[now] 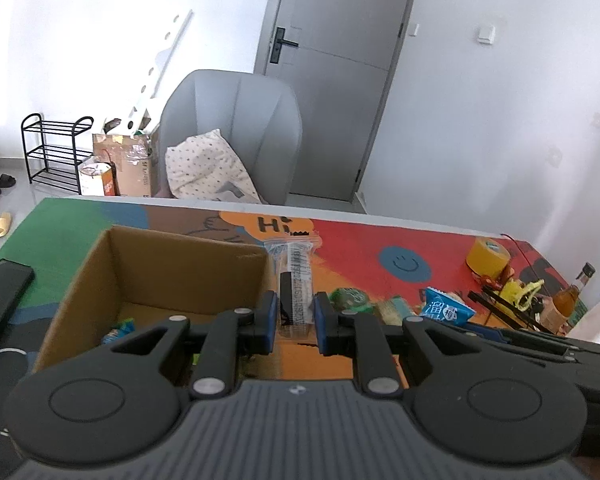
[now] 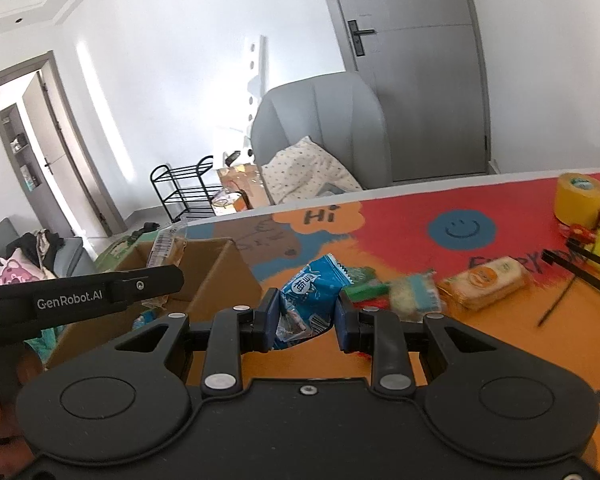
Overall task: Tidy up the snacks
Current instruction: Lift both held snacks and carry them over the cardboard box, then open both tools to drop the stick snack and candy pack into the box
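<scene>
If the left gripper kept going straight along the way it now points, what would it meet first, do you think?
Probably the colourful table mat beside the cardboard box. The left gripper, shut on a clear snack packet, points downward just past the box's right wall; depth is uncertain.

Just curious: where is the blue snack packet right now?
The blue snack packet is pinched in the right gripper, raised above the orange mat, right of the cardboard box.
</scene>
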Demonstrator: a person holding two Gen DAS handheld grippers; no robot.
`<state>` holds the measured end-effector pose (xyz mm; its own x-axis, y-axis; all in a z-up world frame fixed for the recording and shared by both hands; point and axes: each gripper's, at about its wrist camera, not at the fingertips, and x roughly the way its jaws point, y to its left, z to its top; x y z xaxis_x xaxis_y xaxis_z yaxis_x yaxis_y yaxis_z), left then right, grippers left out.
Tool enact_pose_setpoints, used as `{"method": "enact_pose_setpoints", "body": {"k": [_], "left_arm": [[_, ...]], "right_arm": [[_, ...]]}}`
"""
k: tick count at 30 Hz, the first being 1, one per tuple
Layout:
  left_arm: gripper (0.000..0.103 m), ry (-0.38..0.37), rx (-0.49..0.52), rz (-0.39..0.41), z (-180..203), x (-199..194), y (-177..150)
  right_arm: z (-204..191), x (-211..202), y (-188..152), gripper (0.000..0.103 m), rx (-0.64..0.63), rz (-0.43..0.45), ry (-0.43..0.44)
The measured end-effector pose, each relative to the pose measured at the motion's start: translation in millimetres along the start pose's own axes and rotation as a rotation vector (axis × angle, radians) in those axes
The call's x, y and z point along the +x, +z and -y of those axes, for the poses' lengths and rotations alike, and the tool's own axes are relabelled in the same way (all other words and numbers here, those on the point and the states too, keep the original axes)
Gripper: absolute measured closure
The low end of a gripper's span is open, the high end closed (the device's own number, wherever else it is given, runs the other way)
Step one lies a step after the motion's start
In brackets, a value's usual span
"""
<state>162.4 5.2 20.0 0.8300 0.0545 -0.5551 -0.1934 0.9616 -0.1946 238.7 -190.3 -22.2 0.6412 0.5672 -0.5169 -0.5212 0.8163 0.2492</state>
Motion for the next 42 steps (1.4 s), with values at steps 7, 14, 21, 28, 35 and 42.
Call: {"method": "enact_pose_setpoints", "body": {"k": [7,14,21,28,35,42], "left_arm": [[0.085,0.038,-0.044,0.020,-26.2,-8.5,4.4],[0.085,0.074,-0.085,0.022,-53.4,-12.0,4.9],[0.085,0.084,-0.128,-0.013,-81.4,-1.3,7.5],[0.080,0.083,-0.155,-0.033,-96.0,7.0,7.8],[0.076,0.105,-0.187,-0.043,-106.5,4.4,5.8],[0.050,0.116,-0.204,-0.052,-109.8,2.4,1.1]], "right_arm": [[-21.7,10.2,4.8,0.076,-0.031,-0.004,0.034],[-39.0,19.8,6.8,0.076,-0.047,-0.013,0.057],[-57.1,30.4,11.5,0.076,-0.071,-0.020,0.073],[-71.4,39.3,18.0,0.076,-0.096,-0.028,0.086],[-84.7,53.1,25.2,0.076,-0.112,-0.038,0.115],[-94.9,60.2,30.5,0.055,-0.111,-0.023,0.128]]}}
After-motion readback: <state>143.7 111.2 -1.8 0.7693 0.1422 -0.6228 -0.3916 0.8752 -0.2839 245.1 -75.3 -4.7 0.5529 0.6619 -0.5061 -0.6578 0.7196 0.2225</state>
